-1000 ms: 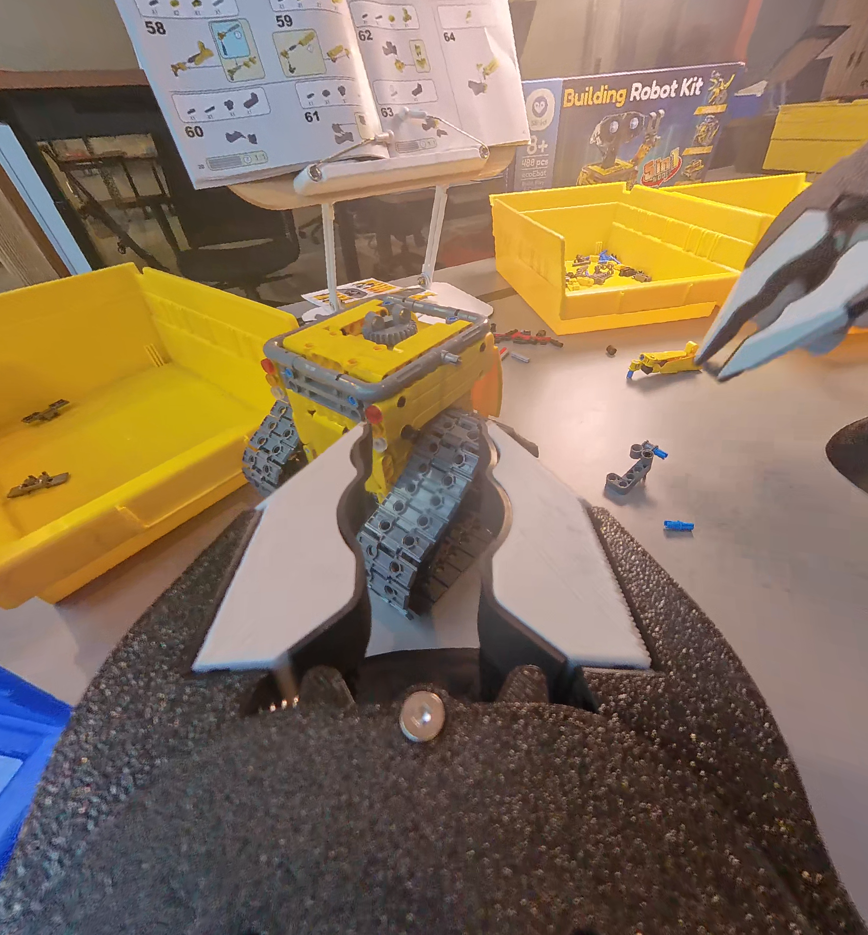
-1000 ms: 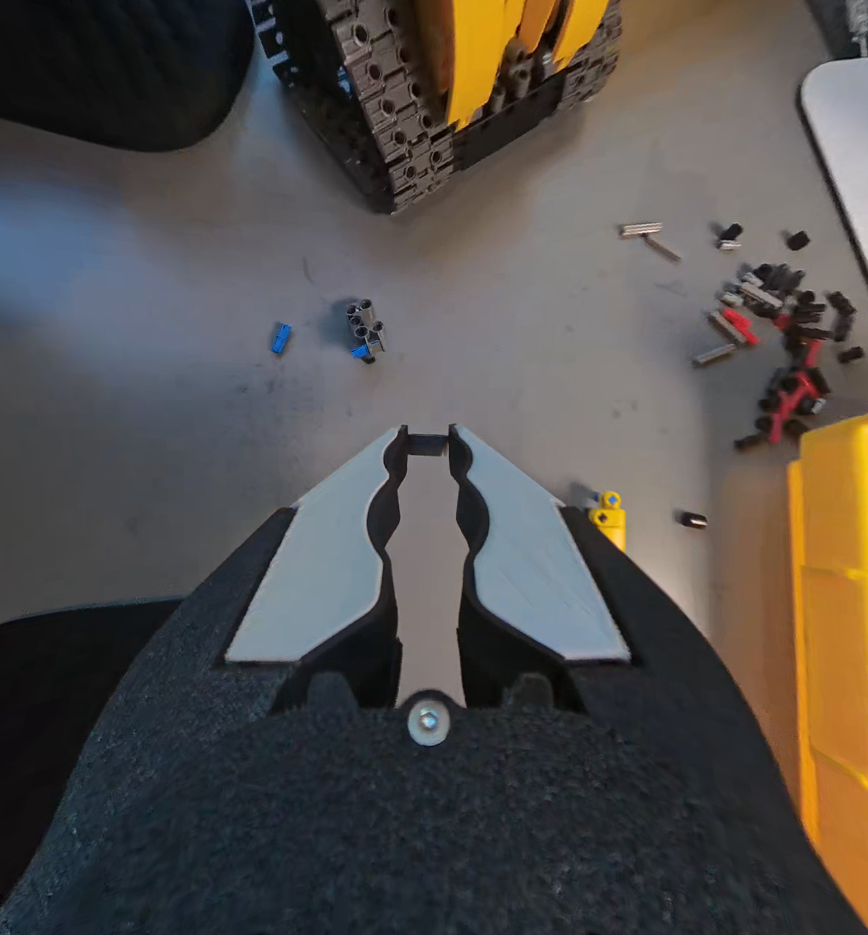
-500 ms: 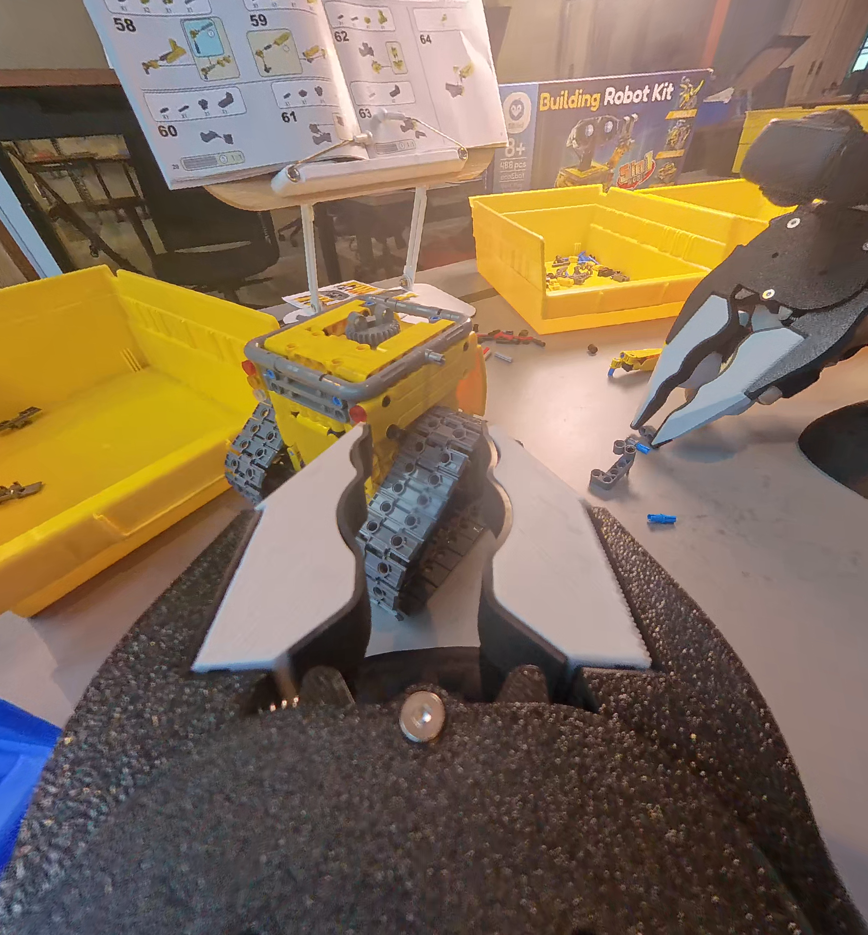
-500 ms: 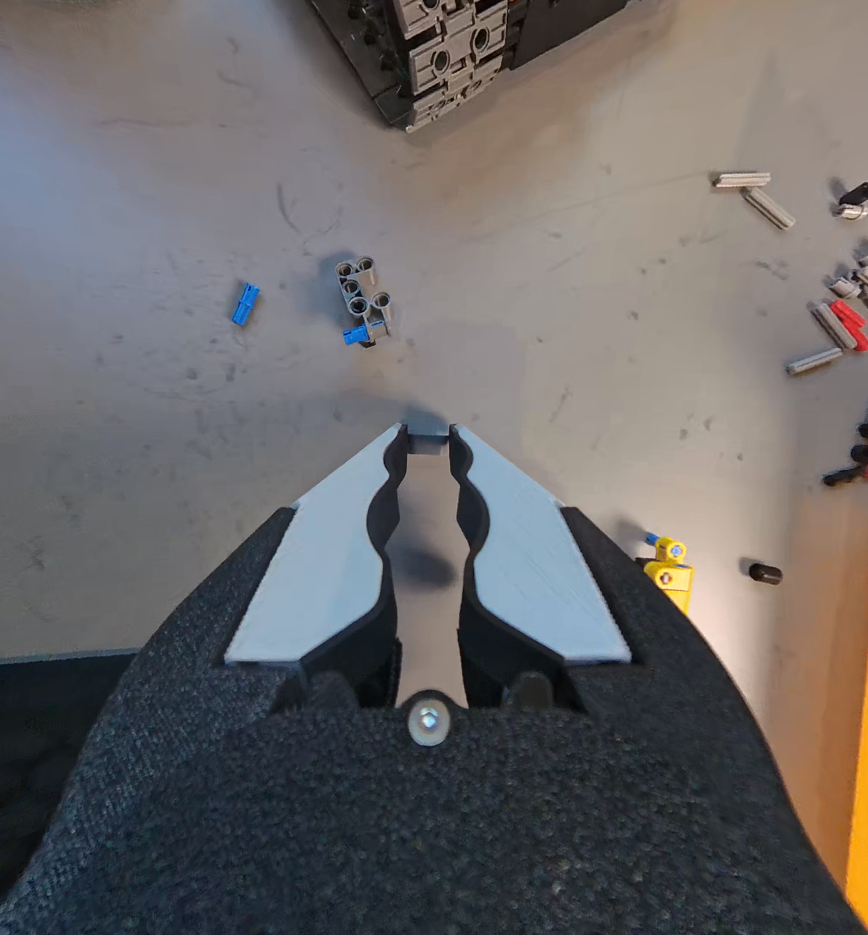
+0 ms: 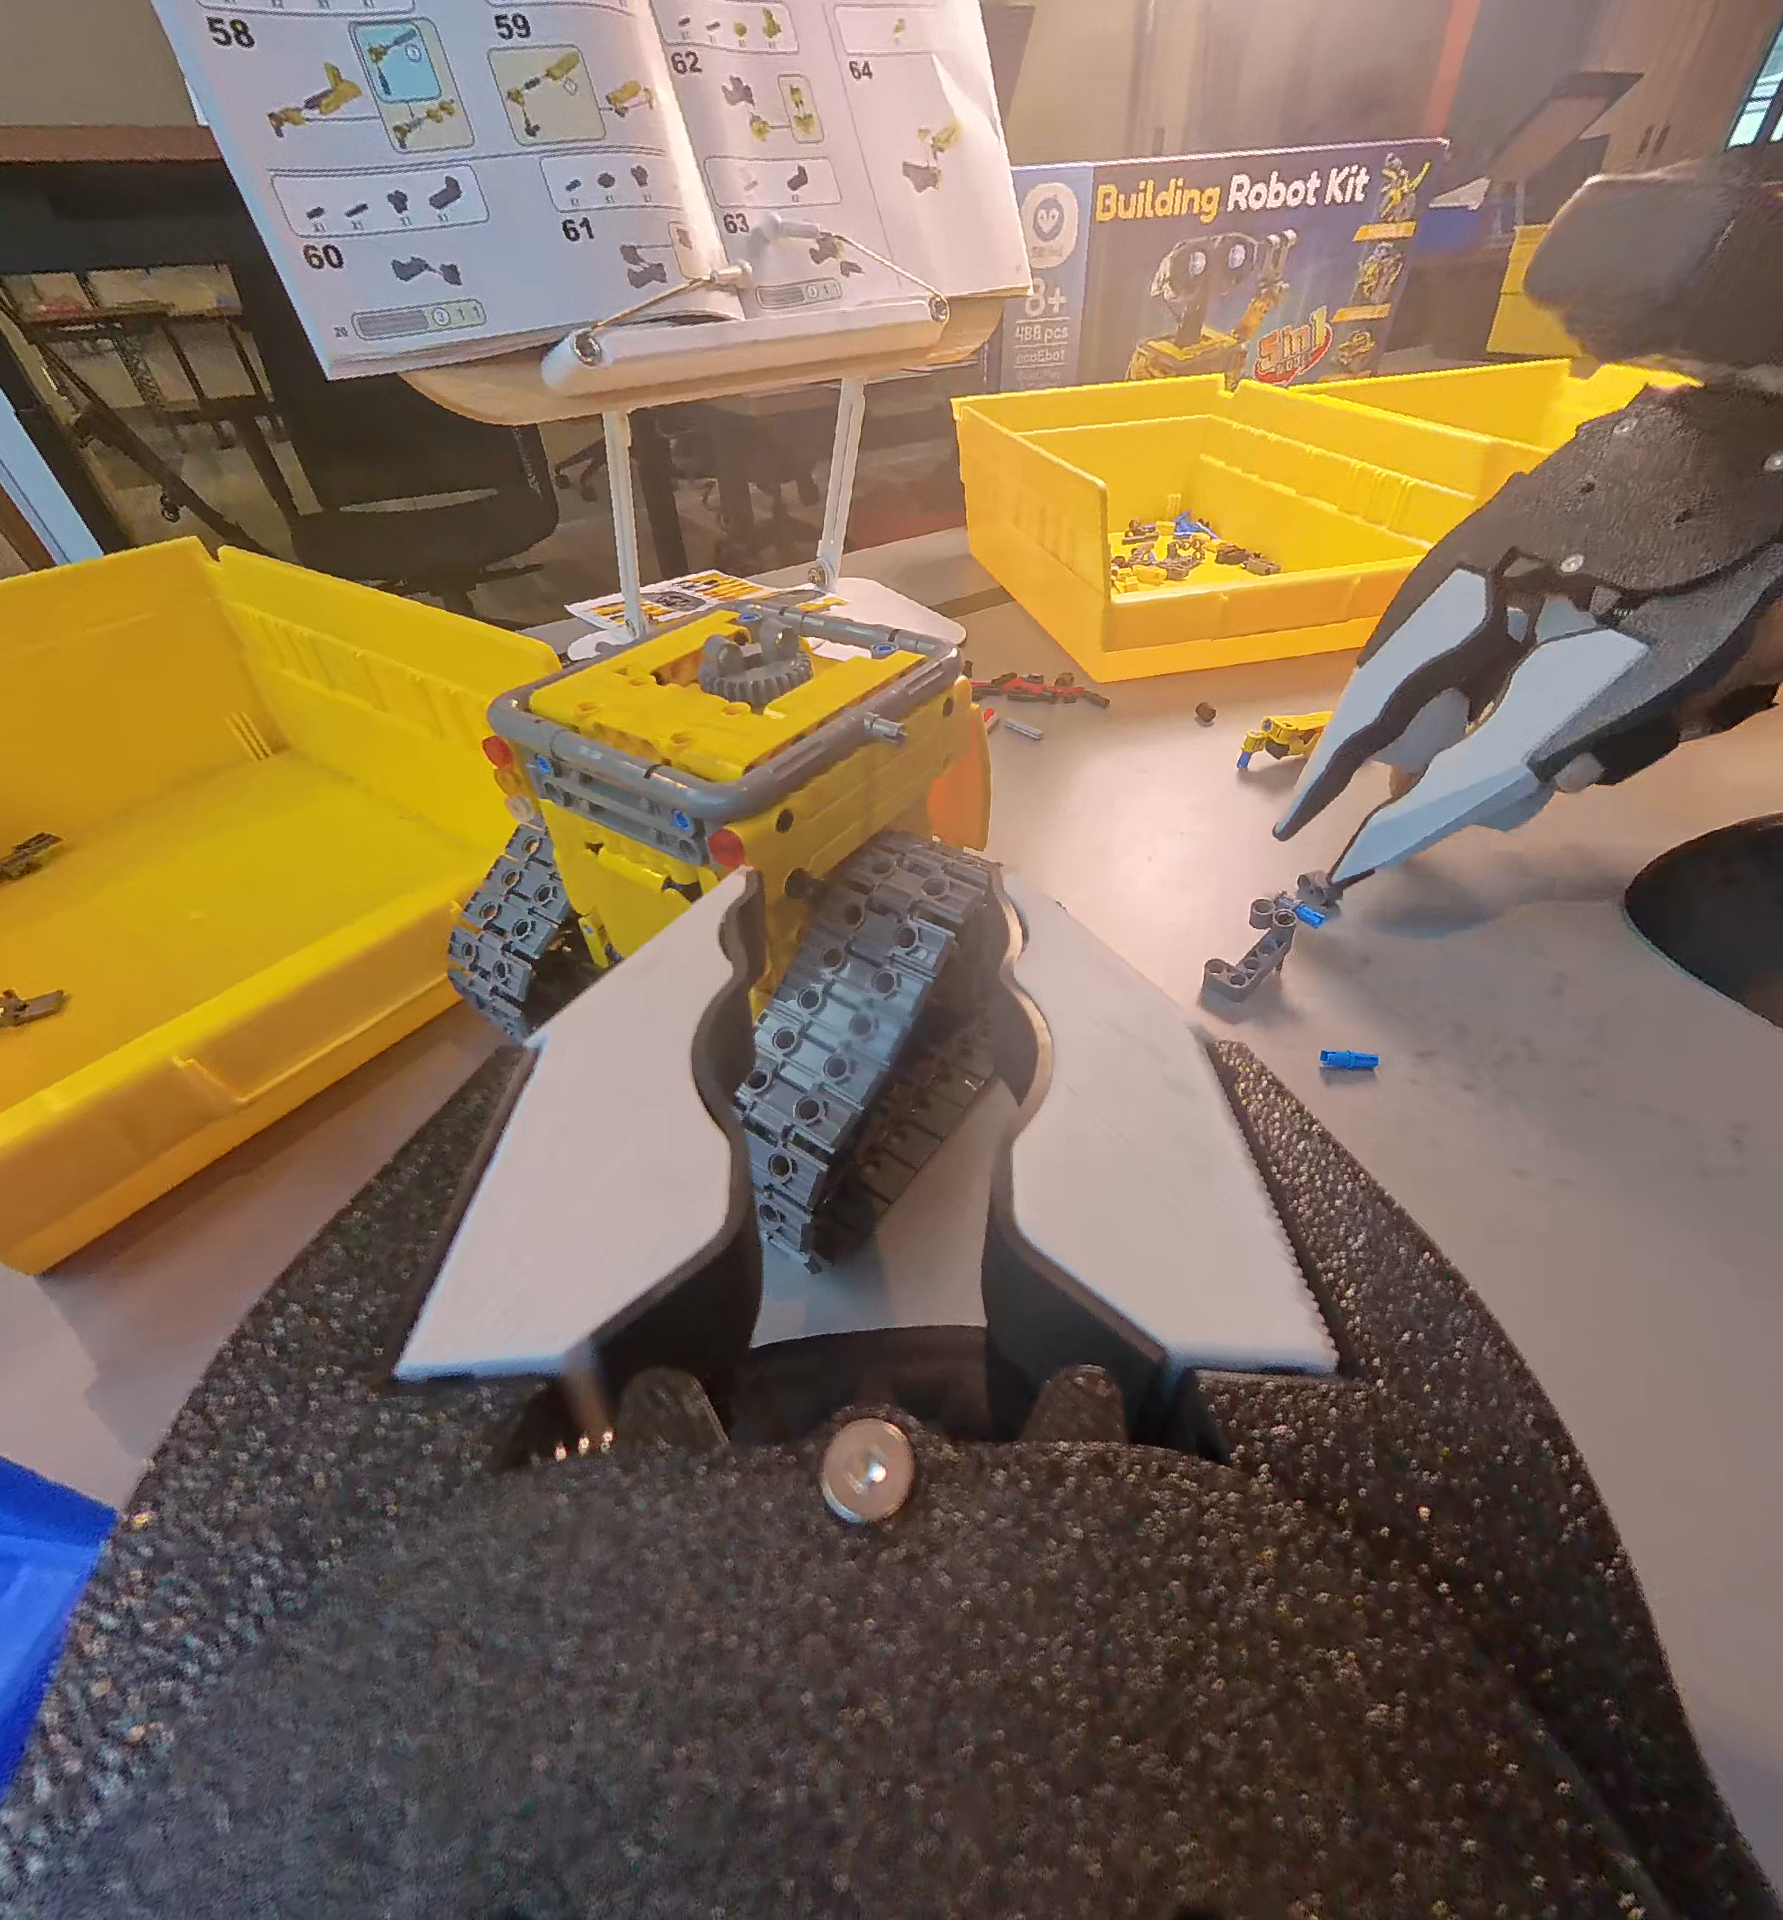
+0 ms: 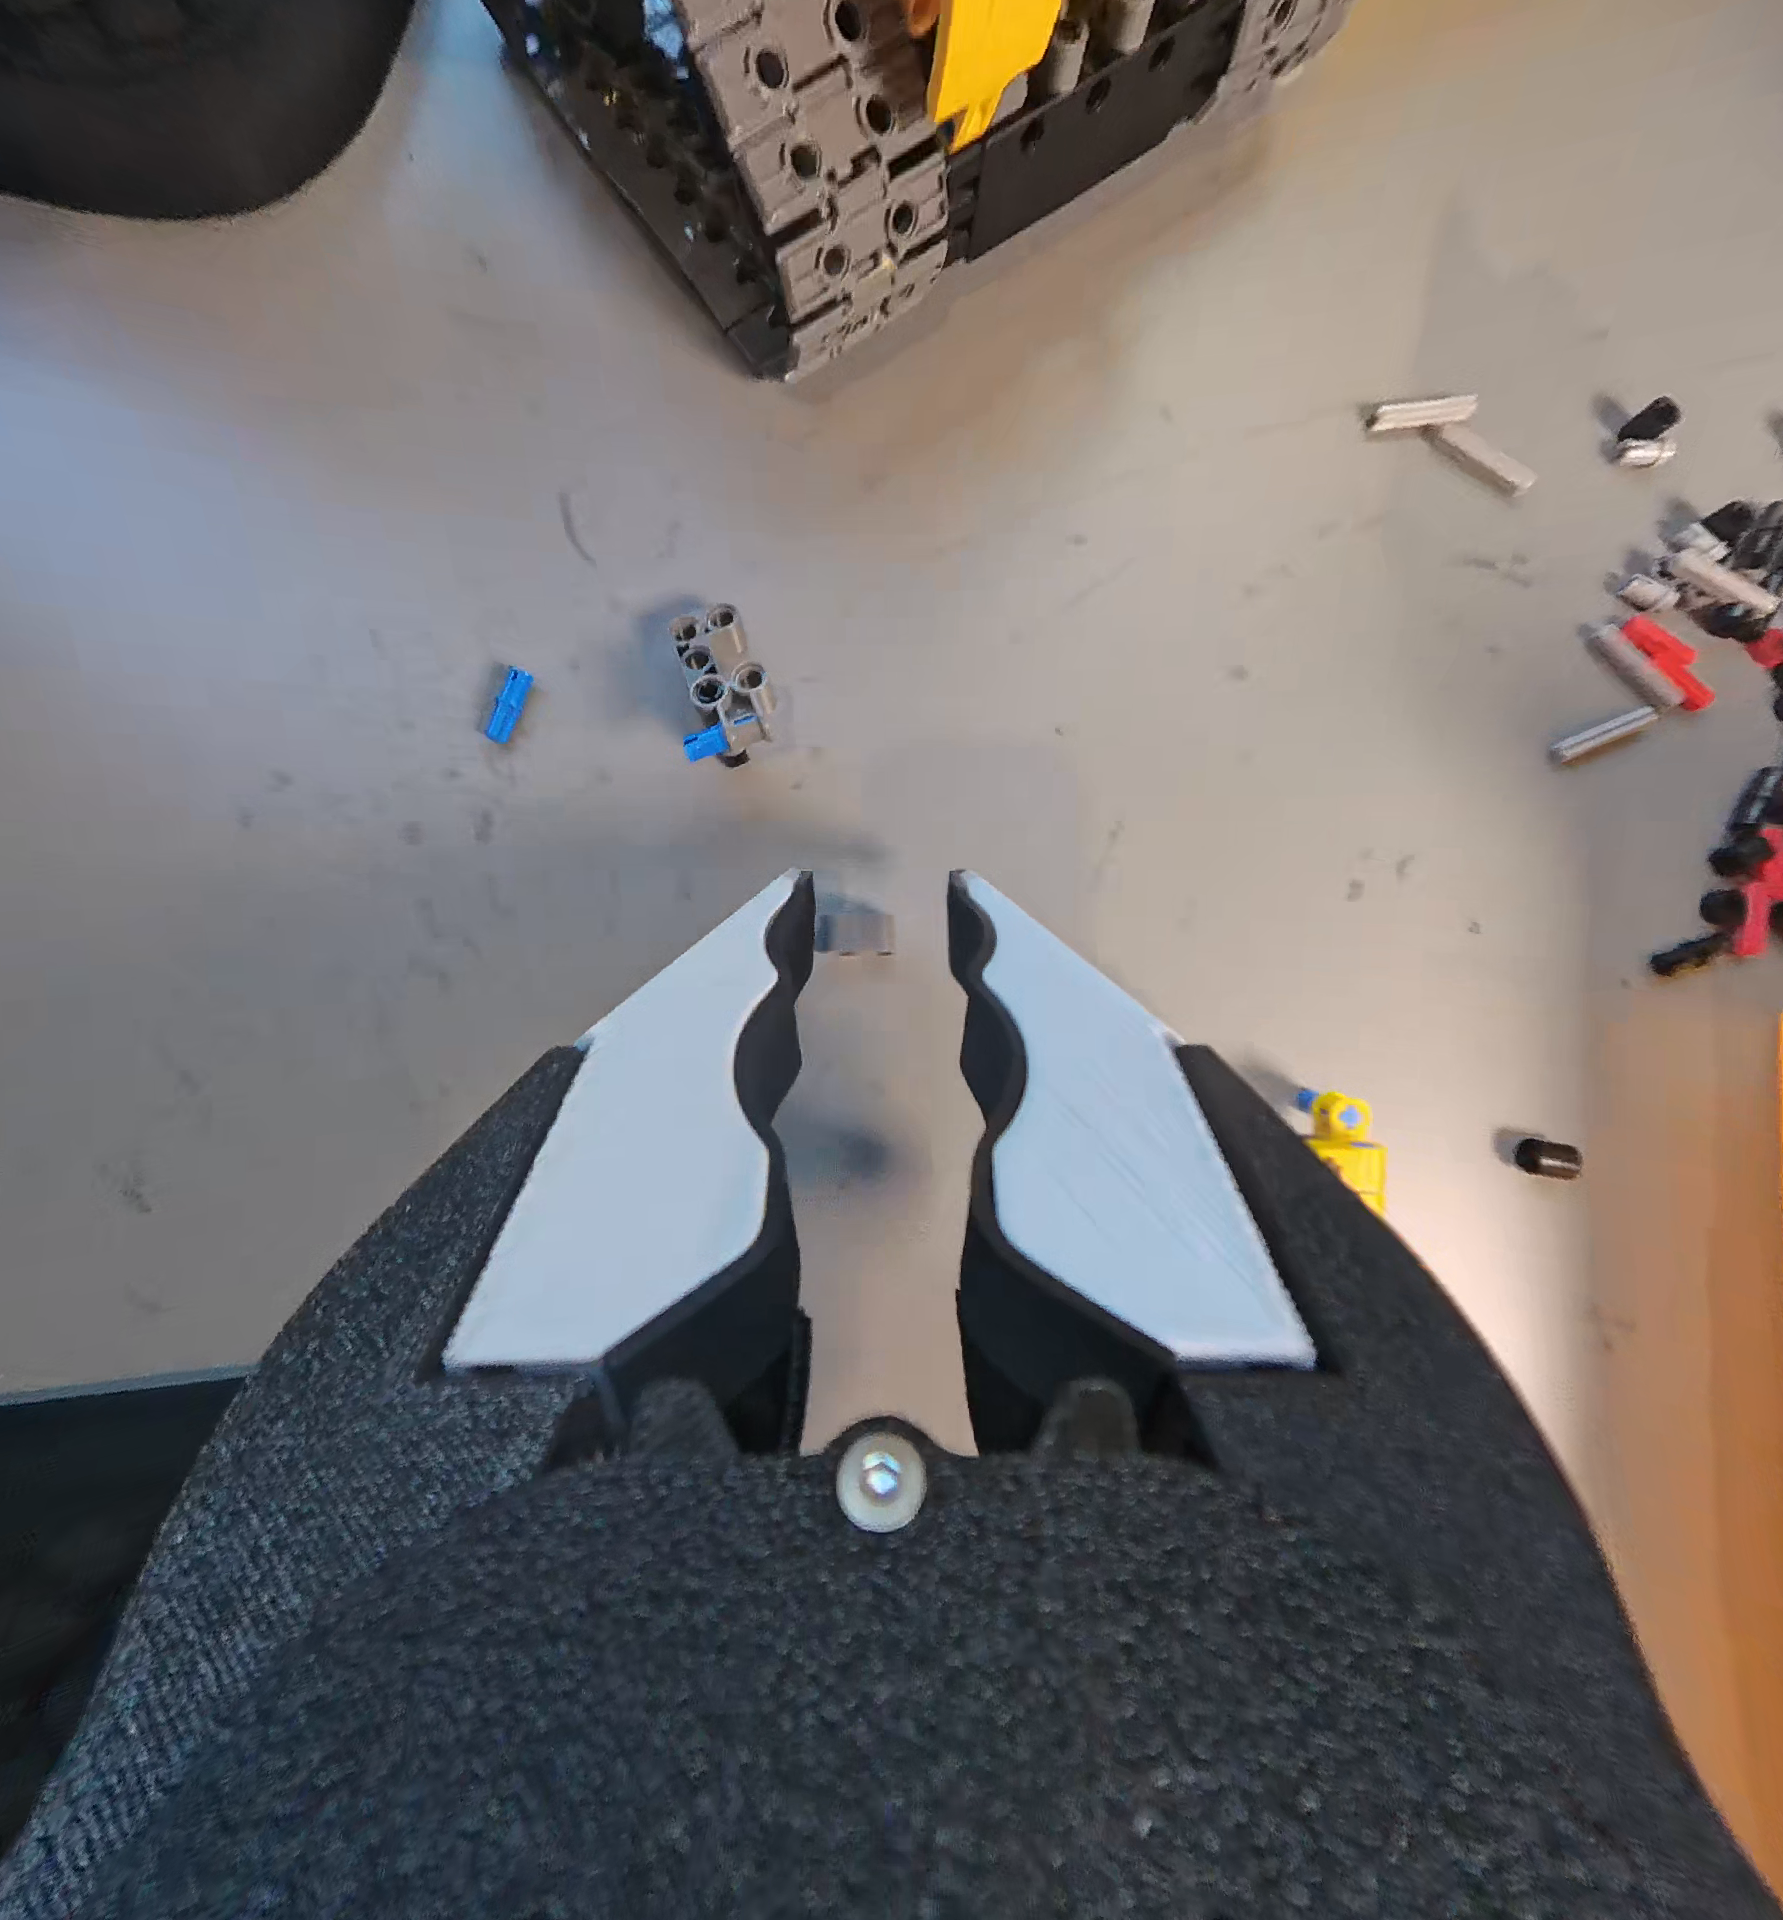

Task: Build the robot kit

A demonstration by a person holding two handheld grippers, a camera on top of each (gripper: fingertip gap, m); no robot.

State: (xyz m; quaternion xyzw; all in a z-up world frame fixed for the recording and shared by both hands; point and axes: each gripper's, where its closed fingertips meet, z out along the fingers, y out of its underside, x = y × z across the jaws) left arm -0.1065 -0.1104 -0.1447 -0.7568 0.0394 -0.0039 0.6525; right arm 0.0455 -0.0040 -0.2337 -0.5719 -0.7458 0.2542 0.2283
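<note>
- R gripper point(image 6: 882, 883): jaws now parted; 0.5 s ago they were pinched on a small grey piece point(image 6: 854, 928). Piece sits blurred just beside the left tip, between the tips, prob. released; can't tell if it rests on the table point(image 6: 243, 935).
- R gripper has also come lower since 1 s ago; in left view one tip hangs right over the grey bent beam point(image 5: 1256, 951) w/ a blue pin in it.
- L gripper point(image 5: 871, 894): jaws clamped around one grey tread of the yellow tracked robot model point(image 5: 741, 790); grip unchanged, model upright on table.
- Around: loose blue pin point(image 6: 508, 703) near beam; pile of red/black/grey pins point(image 6: 1760, 727) to the right; small yellow part point(image 6: 1344, 1138) beside R finger.
- Yellow bins point(image 5: 191, 883) either side, manual on stand point(image 5: 596, 177), kit box behind.
- Model's tread is close ahead of R gripper.
</note>
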